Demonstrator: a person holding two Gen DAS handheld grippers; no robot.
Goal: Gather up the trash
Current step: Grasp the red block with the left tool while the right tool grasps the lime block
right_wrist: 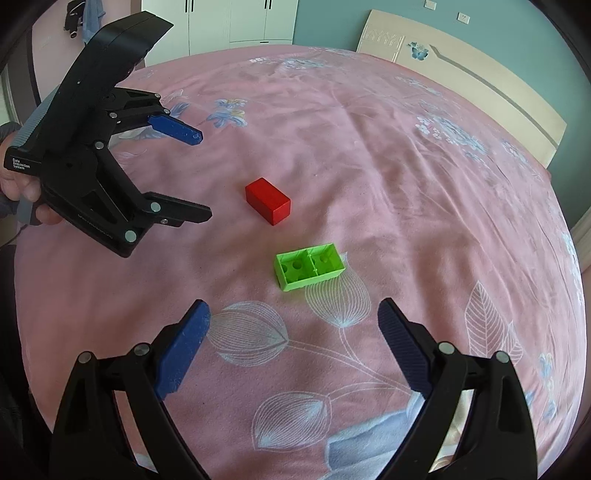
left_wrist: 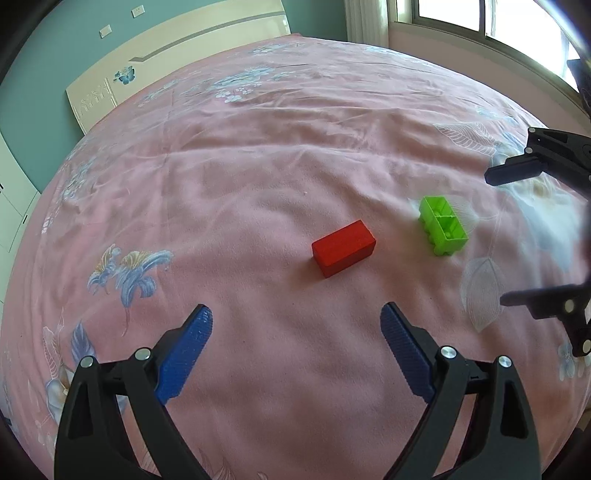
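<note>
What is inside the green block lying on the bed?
The green block lies hollow side up: two empty compartments split by a divider, round holes in their floors. Nothing sits inside. The bedspread beneath it is covered.

Pink bedspread (left_wrist: 258, 177) with blue and white flower prints, wrinkled across the bed. Cream headboard (left_wrist: 177, 55) along the bed's far edge in the left wrist view, a blue butterfly decal (left_wrist: 125, 75) on it. Teal wall (left_wrist: 66, 22) behind, with white sockets (left_wrist: 138, 12). Window (left_wrist: 480, 14) past the bed's far right corner. White wardrobe (right_wrist: 225, 22) beyond the bed's far edge in the right wrist view.
</note>
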